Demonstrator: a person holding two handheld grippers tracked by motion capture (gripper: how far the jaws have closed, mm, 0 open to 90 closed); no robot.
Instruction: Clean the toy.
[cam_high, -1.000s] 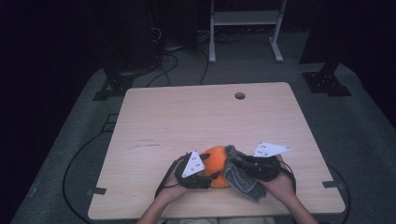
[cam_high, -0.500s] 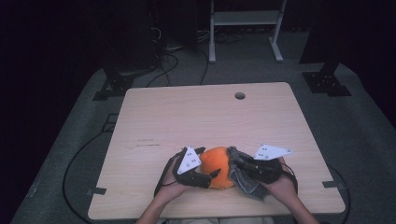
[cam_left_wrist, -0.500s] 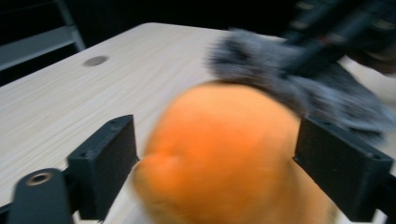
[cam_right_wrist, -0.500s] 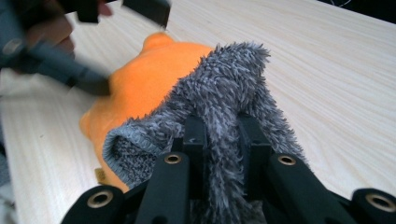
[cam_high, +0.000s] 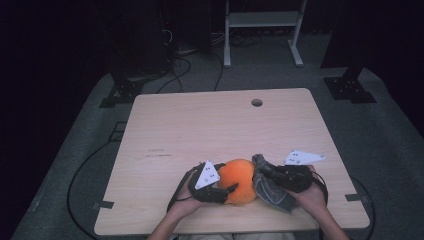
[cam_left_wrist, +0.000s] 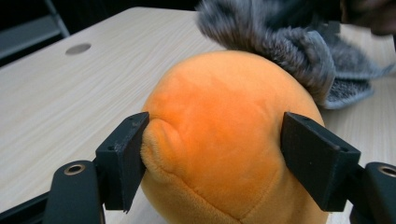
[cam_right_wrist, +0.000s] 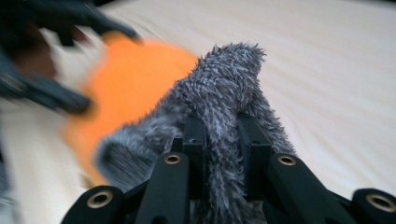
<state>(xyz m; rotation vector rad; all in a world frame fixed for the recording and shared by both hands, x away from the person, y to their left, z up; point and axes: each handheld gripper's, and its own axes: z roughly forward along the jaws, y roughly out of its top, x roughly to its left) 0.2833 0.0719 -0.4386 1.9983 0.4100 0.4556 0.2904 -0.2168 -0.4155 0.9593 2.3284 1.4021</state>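
An orange plush ball (cam_high: 239, 180) lies near the table's front edge, between my two grippers. My left gripper (cam_high: 226, 192) comes at it from the left. In the left gripper view the ball (cam_left_wrist: 224, 140) sits between the two black pads of the left gripper (cam_left_wrist: 215, 135). Its jaws have just been closing, and the left pad dents the fabric. A grey furry cloth (cam_high: 270, 192) lies against the ball's right side. My right gripper (cam_high: 262, 172) is shut on a fold of it. In the right gripper view the cloth (cam_right_wrist: 224, 84) rises from between the right gripper's (cam_right_wrist: 223, 135) pads.
The wooden table (cam_high: 200, 125) has a round cable hole (cam_high: 257, 102) near its far edge. A white metal frame (cam_high: 260, 20) and cables stand on the dark floor beyond. Both hands rest at the front edge.
The left gripper's jaws stood wider beside the ball half a second ago and now pinch it. The right gripper and the cloth have stayed in place.
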